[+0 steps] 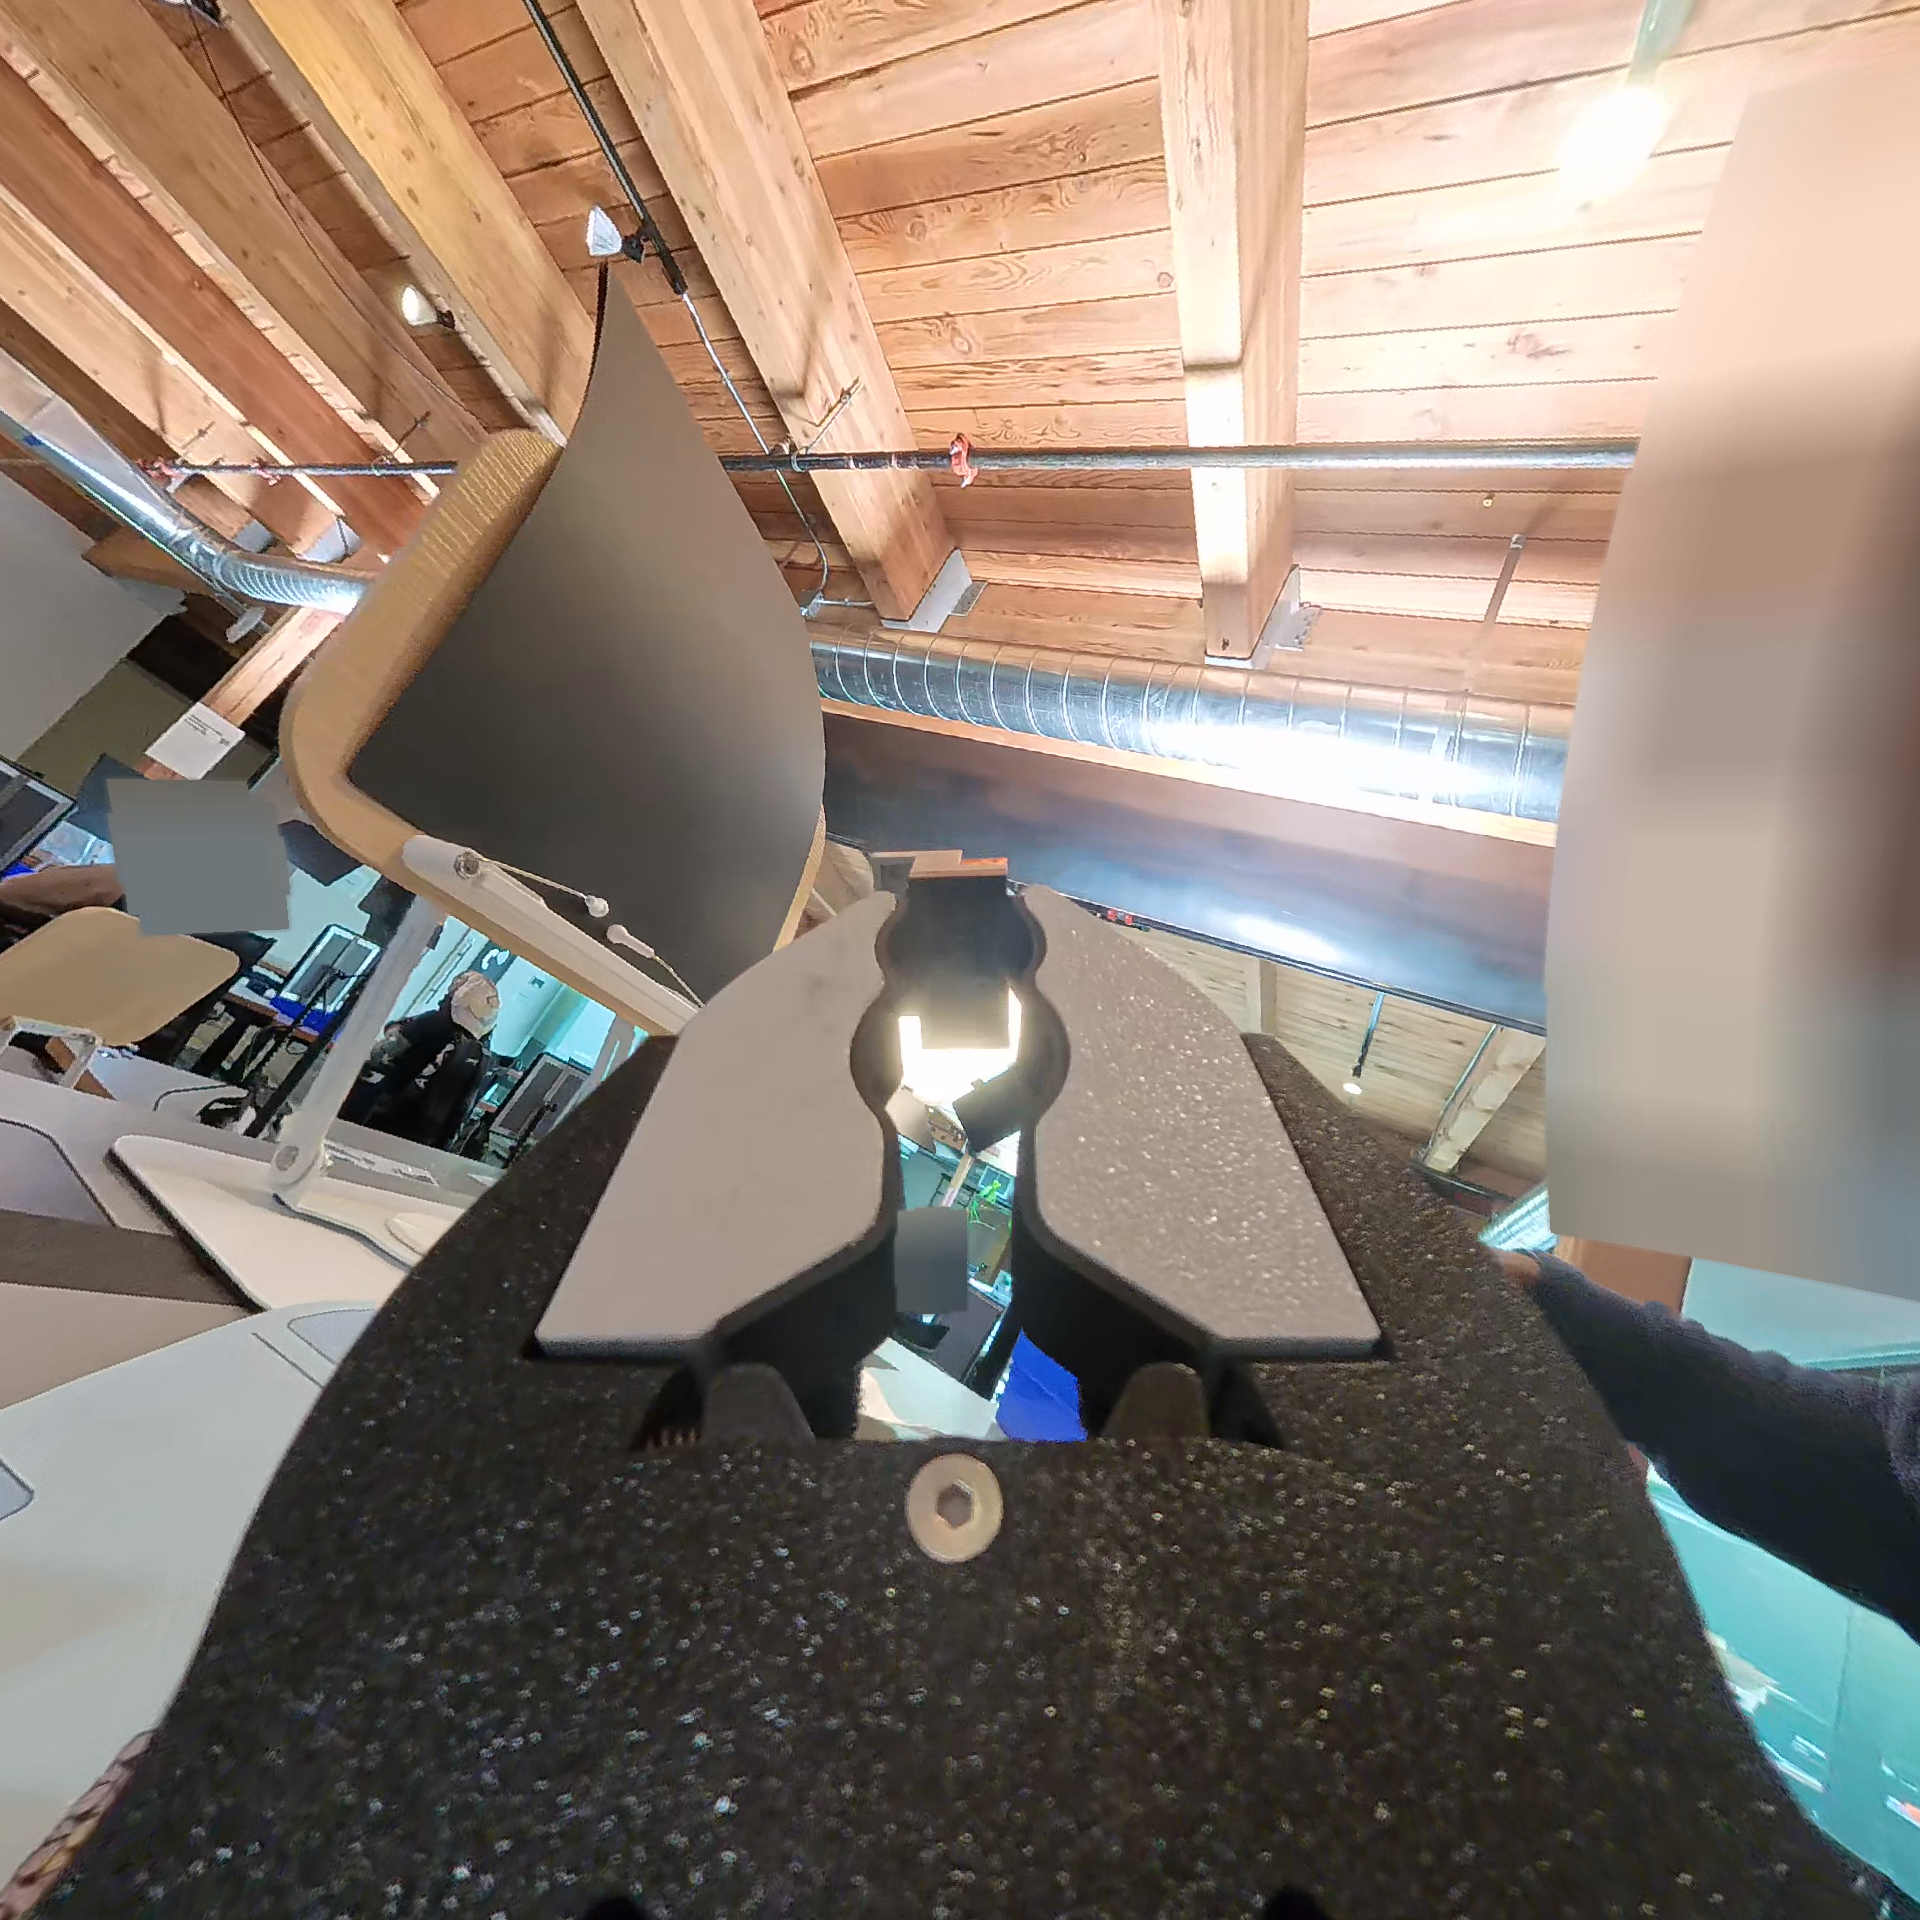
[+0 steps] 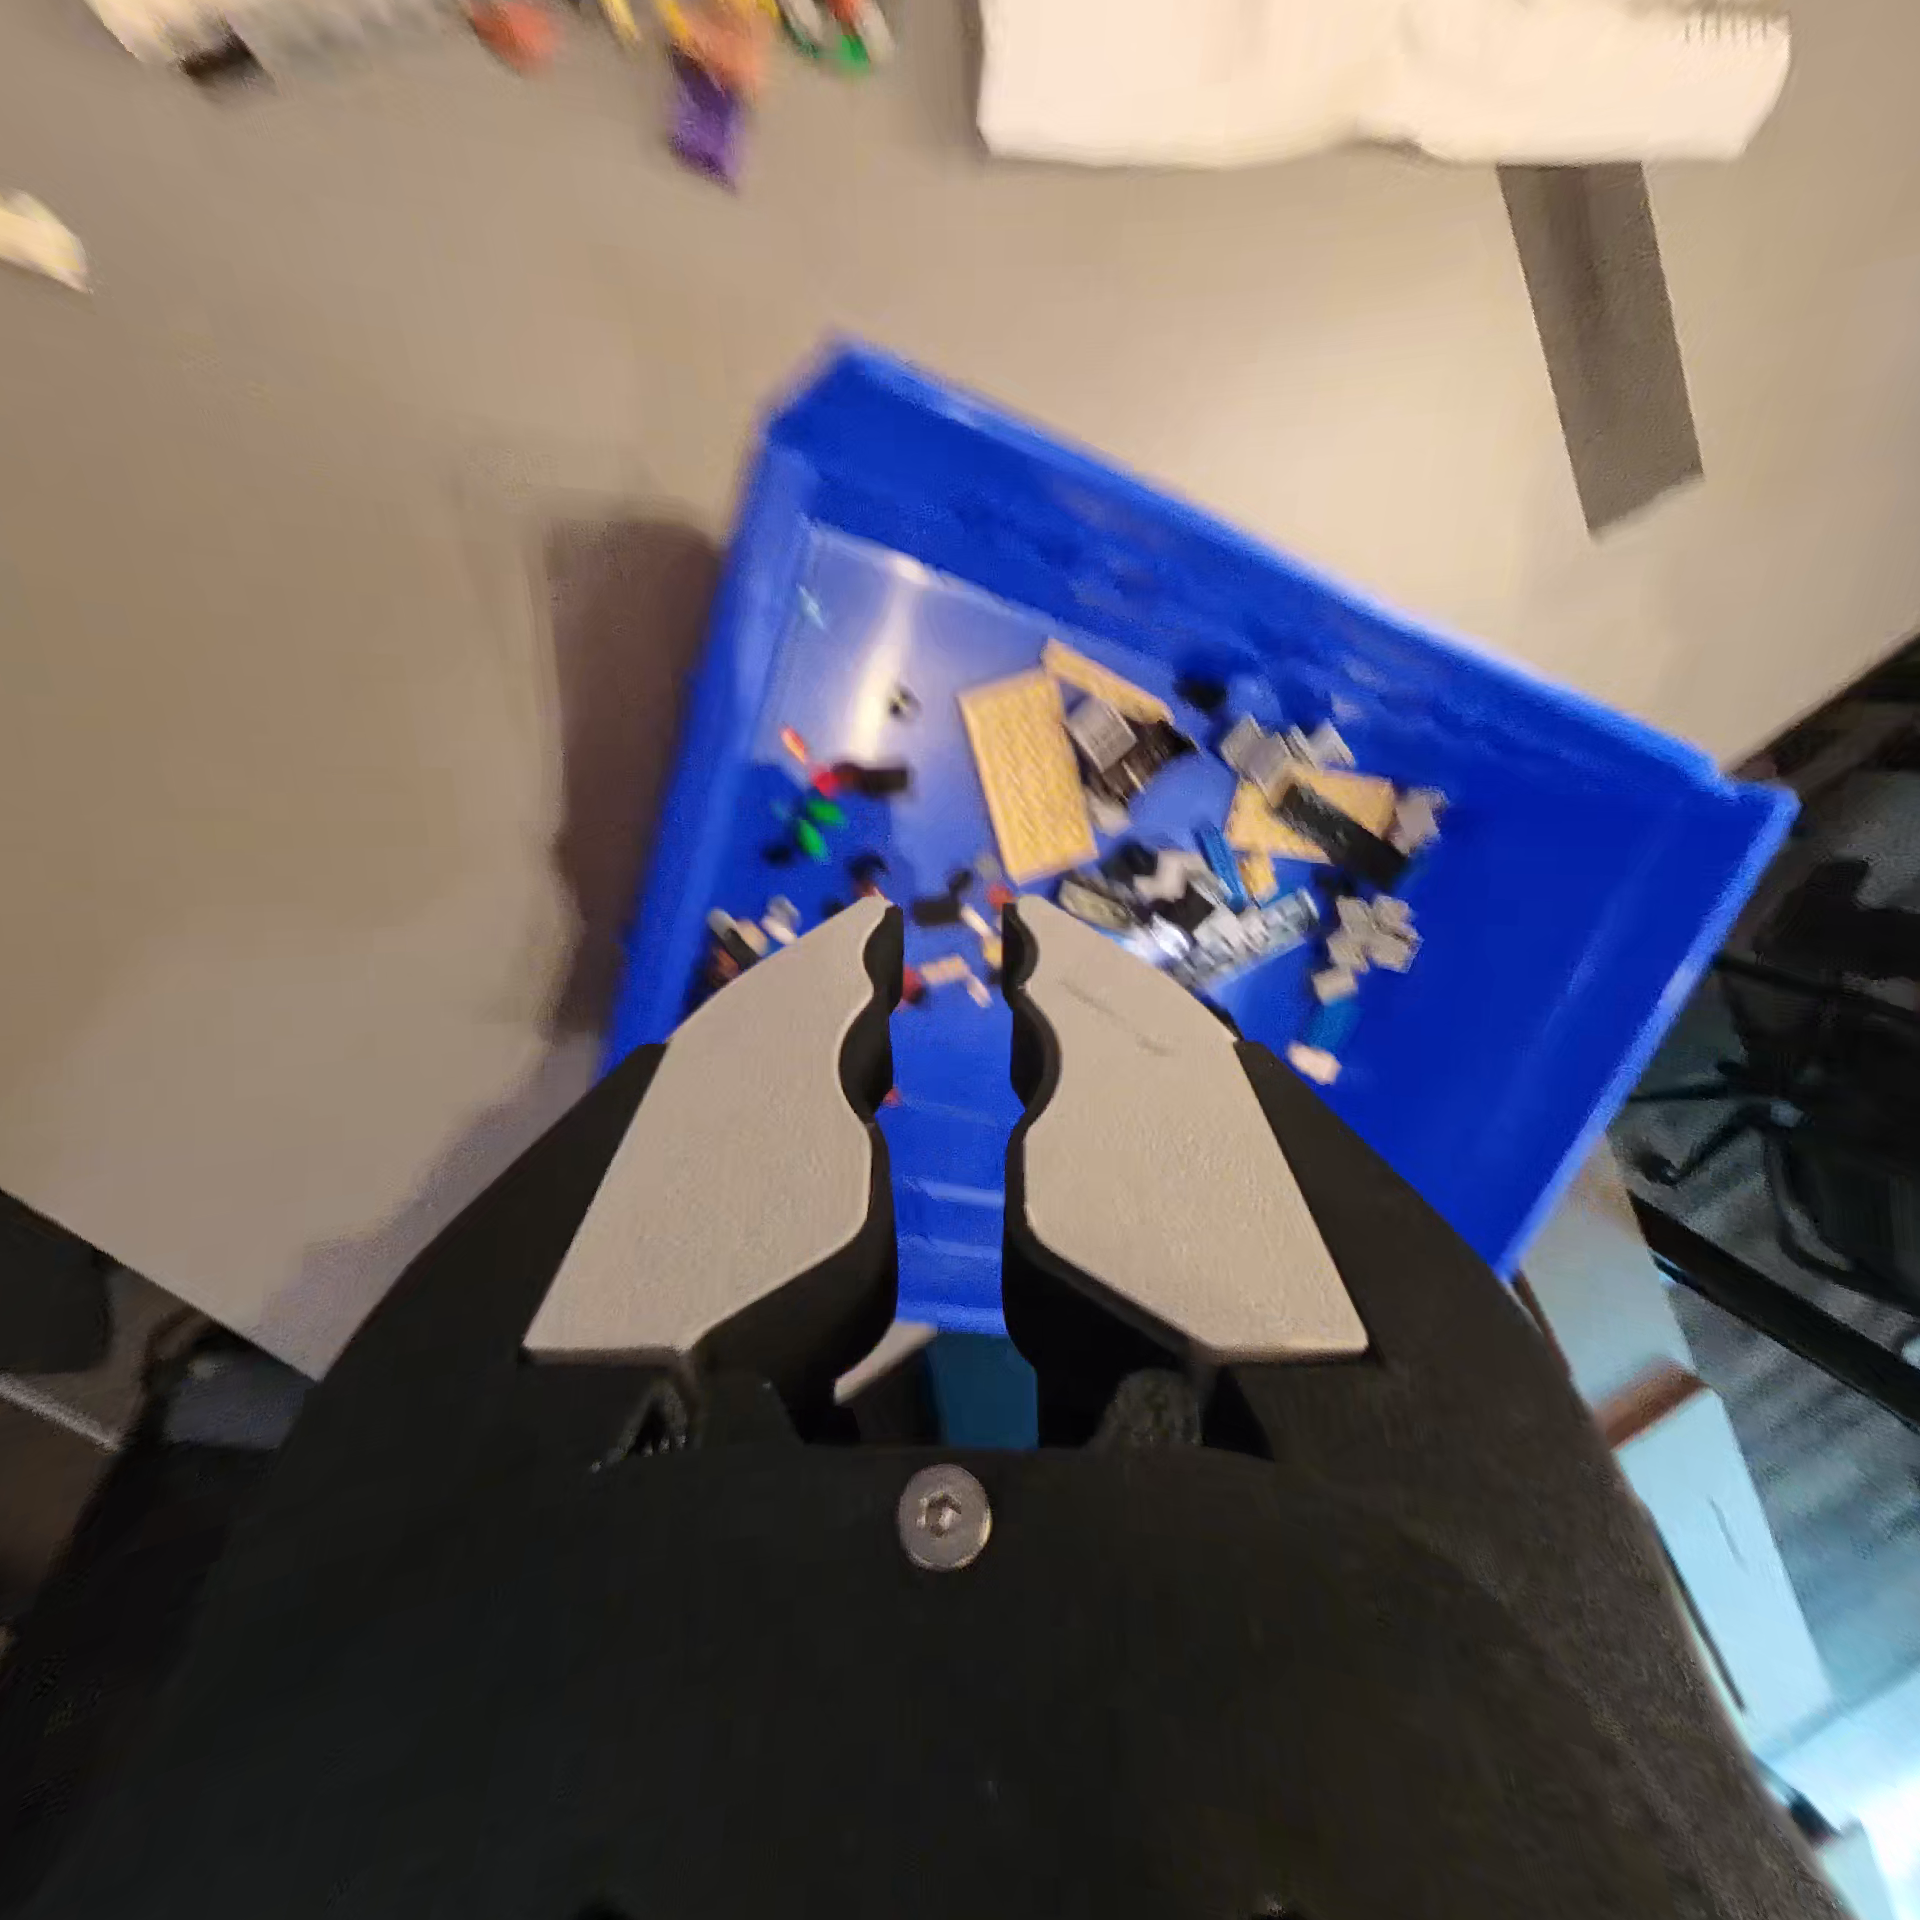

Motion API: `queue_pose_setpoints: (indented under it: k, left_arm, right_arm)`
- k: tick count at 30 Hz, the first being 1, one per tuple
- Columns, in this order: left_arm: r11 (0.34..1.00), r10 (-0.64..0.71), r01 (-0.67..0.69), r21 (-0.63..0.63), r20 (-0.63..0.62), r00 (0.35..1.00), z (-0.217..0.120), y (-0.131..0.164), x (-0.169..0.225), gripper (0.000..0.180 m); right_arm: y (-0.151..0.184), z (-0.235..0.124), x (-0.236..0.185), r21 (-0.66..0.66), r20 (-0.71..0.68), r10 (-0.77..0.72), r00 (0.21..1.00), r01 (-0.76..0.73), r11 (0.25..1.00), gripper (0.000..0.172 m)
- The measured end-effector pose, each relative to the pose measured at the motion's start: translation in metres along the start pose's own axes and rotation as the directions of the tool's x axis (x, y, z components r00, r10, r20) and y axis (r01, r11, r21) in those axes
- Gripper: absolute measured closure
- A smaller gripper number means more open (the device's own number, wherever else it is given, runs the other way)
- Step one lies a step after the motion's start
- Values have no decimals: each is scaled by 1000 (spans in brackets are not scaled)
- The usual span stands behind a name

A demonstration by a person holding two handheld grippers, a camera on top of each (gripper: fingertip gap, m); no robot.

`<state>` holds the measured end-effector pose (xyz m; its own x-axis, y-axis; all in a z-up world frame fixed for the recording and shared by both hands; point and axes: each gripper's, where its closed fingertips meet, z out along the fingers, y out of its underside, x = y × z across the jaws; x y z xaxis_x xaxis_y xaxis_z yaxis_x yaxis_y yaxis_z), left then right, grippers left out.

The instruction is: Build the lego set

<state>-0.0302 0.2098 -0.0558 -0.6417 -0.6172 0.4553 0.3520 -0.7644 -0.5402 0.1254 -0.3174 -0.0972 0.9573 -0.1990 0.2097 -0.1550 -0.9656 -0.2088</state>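
In the left wrist view my left gripper [image 1: 956, 904] points up toward the wooden ceiling. It is shut on a small black block [image 1: 956, 961] with a tan and orange part on its top edge; both fingertips press its sides. In the right wrist view my right gripper [image 2: 951, 920] hangs over a blue bin [image 2: 1247, 582]. Its jaws stand apart with nothing between them. The bin holds several small building pieces, among them a tan studded plate [image 2: 1023, 774] and grey and black bits [image 2: 1278, 914]. The view is blurred by motion.
The bin sits on a grey table [image 2: 312, 520] near its edge. A white cloth [image 2: 1351, 73] and loose coloured pieces [image 2: 707, 62] lie at the far side. A dark wood-rimmed panel on a white arm [image 1: 603, 675] and a dark sleeve [image 1: 1714, 1423] flank my left gripper. Across from one pair of fingers to the other is roughly 55 centimeters.
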Motion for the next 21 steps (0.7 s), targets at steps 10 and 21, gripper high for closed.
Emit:
queue_pose_setpoints:
  k: [10, 21]
  left_arm:
    - [998, 7, -8, -57, -20, 1000, 7, 16, 5, 163]
    - [996, 14, -17, -85, -36, 999, 6, 19, 12, 163]
  right_arm:
    - [87, 80, 32, -267, 171, -23, 985, 69, 961, 155]
    - [102, 104, 32, -346, 211, -94, 973, 165, 924, 161]
